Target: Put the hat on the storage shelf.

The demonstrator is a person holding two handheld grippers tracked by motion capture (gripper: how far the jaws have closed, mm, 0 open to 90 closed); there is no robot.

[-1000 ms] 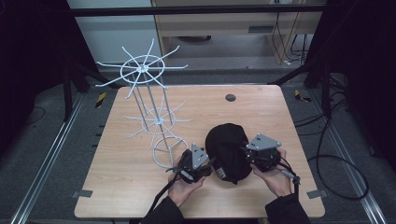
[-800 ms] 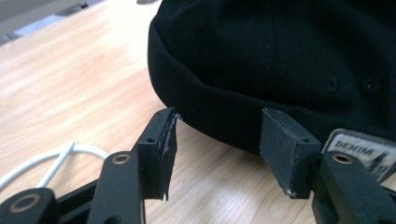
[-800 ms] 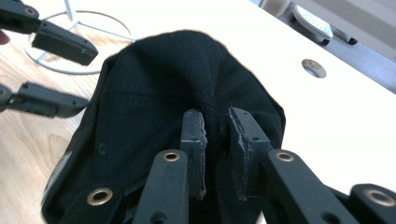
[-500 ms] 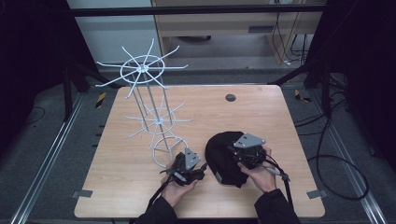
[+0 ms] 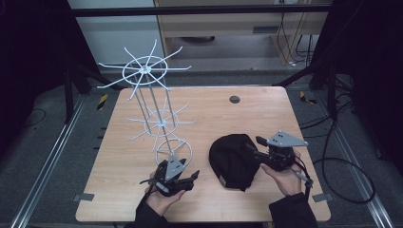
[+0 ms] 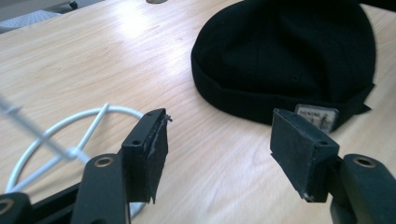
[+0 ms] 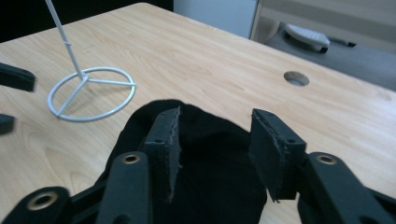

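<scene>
Nearest the person, the left gripper [image 5: 190,178] hovers low over the wooden worktop [image 5: 119,161] with its fingers [image 6: 152,149] spread apart and empty, beside the round base of the white wire rack [image 5: 152,111]. To its right, a black cap [image 5: 233,159] lies on the worktop. The right gripper [image 5: 252,148] sits at the cap's right edge, its fingers [image 7: 169,144] parted above the fabric. Farther back, a small round hole [image 5: 234,99] marks the worktop.
</scene>
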